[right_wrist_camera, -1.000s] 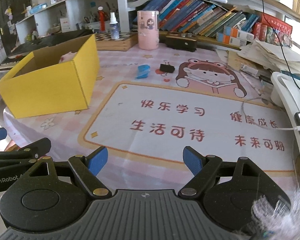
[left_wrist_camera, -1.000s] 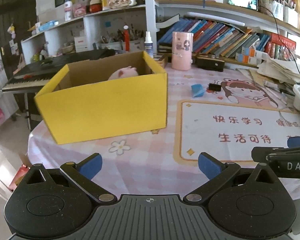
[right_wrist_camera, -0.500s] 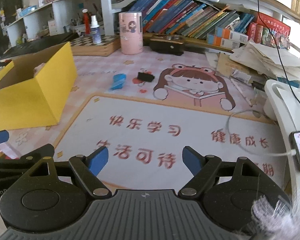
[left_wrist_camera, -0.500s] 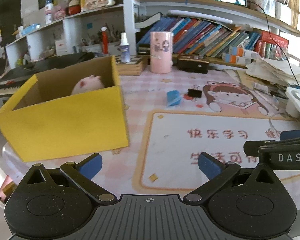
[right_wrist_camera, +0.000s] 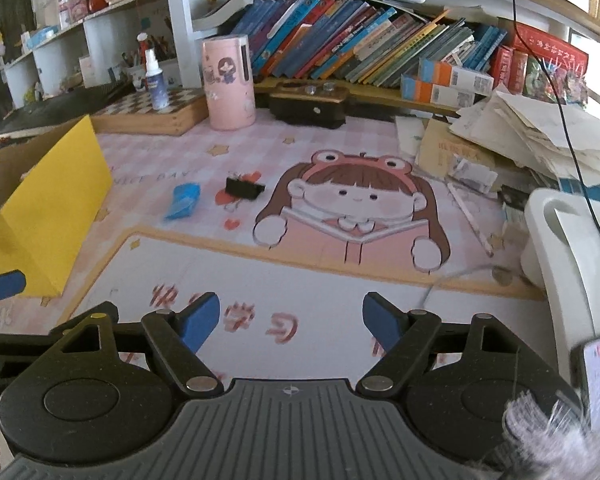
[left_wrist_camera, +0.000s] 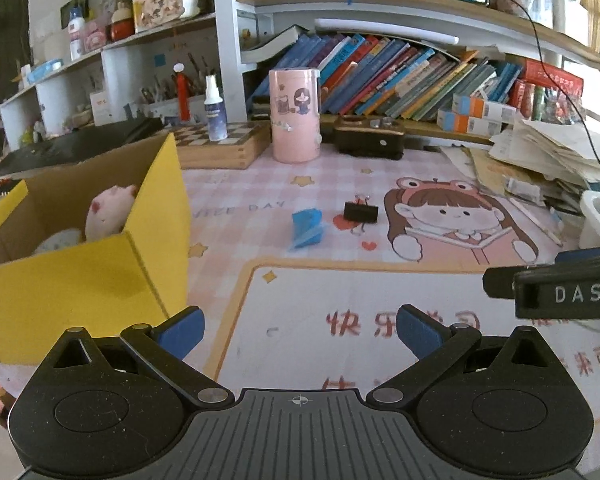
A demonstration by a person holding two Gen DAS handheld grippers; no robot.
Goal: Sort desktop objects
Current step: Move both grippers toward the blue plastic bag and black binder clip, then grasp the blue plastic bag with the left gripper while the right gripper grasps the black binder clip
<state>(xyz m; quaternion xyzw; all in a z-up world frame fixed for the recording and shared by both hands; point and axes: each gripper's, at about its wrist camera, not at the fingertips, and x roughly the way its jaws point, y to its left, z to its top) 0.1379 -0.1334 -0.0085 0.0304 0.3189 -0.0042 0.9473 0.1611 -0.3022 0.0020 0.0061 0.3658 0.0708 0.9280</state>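
Your left gripper (left_wrist_camera: 300, 330) and right gripper (right_wrist_camera: 291, 318) hang with jaws apart, empty. Yellow box (left_wrist_camera: 80, 276) stands near left. Blue eraser (right_wrist_camera: 183, 200) lies mid-mat, long axis near-to-far, just left of the binder clip (right_wrist_camera: 242, 188), path unobstructed.

A yellow cardboard box (left_wrist_camera: 80, 280) stands open at the left, holding a pink plush toy (left_wrist_camera: 108, 212). A crumpled blue packet (left_wrist_camera: 306, 228) and a black binder clip (left_wrist_camera: 361, 213) lie just apart on the mat.

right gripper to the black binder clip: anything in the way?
Nothing visible. The right gripper is open and empty over bare printed desk mat, and the binder clip lies ahead and slightly left of it. The blue folded item sits left of the clip, off that line.
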